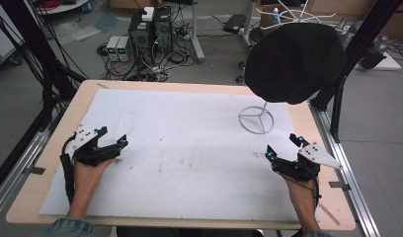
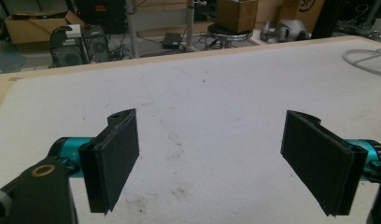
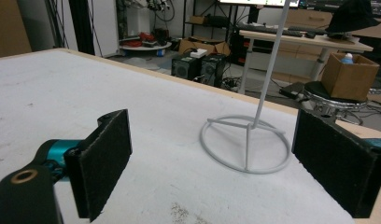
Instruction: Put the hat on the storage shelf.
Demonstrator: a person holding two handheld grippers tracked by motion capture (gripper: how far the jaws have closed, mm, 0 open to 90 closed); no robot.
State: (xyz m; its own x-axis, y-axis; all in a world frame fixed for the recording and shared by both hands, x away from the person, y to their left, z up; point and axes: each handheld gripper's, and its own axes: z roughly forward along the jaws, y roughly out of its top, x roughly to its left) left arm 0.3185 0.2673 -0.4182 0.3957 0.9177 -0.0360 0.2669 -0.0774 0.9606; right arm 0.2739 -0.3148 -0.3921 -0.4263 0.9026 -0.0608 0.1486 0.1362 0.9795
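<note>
A black hat (image 1: 294,61) sits on top of a white wire stand whose ring base (image 1: 256,120) rests on the white sheet at the back right; the ring base (image 3: 247,144) and its thin pole also appear in the right gripper view. My left gripper (image 1: 112,137) rests near the table's left side, open with nothing between its jaws (image 2: 212,163). My right gripper (image 1: 281,145) stands open at the right, a little in front of the stand, and its pads (image 3: 107,163) hold nothing.
A white sheet (image 1: 189,153) covers the wooden table (image 1: 31,182). Beyond the far edge stand computer towers (image 1: 150,29), cables and a table leg. Black frame posts (image 1: 355,54) rise at the right. A cardboard box (image 3: 349,70) sits on a stool off the table.
</note>
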